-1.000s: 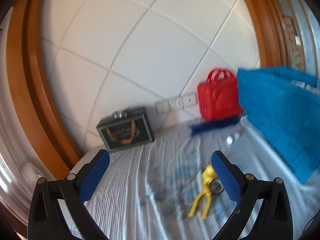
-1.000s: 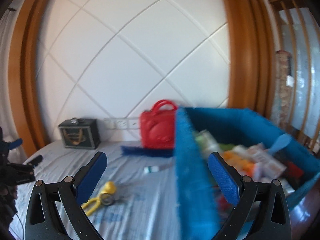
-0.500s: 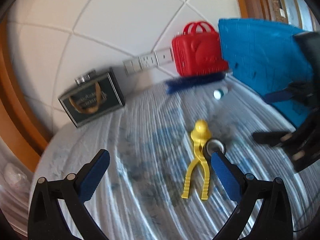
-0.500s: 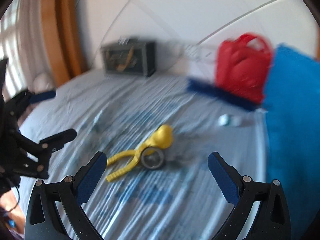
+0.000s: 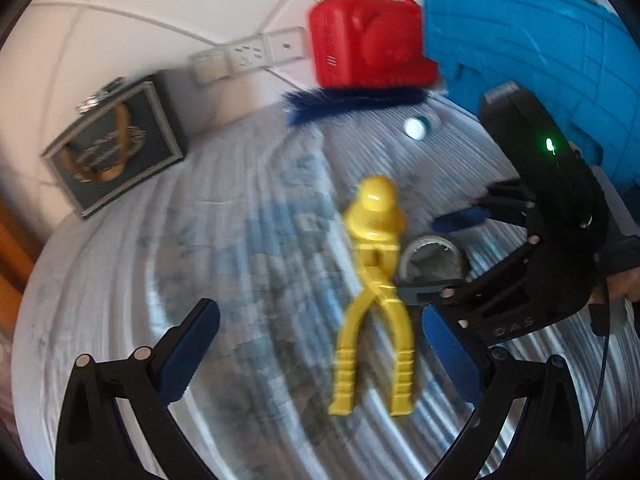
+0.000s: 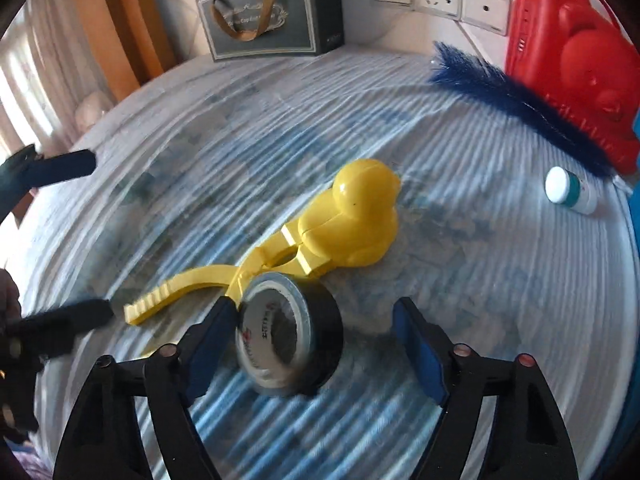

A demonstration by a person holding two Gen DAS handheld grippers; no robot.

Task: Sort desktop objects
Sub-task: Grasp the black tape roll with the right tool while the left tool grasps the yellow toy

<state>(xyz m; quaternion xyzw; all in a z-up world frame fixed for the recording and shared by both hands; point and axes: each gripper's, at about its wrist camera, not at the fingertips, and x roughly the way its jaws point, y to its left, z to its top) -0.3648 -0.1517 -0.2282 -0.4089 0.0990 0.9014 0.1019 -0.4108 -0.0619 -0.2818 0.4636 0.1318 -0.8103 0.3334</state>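
— How far along is the sorting?

— Early, I'd judge. The yellow duck-shaped snowball tongs (image 6: pixel 320 236), the black tape roll (image 6: pixel 290 336), the small white-capped bottle (image 6: pixel 570 190) and the blue feather duster (image 6: pixel 516 100) all lie loose on the striped cloth (image 6: pixel 460 280). The blue fabric bin (image 5: pixel 540 60) stands at the right edge; its inside is out of view, so I can't say what is already in it.

— And the grippers?

— The right gripper (image 6: pixel 316 348) is low over the cloth with its fingers spread wide on either side of the tape roll. The left pad (image 6: pixel 212 340) looks just at the roll's rim, though blur leaves contact uncertain. Nothing is gripped.

— The left one?

— The left gripper (image 5: pixel 320 356) hangs released above the tongs' handles, holding nothing.
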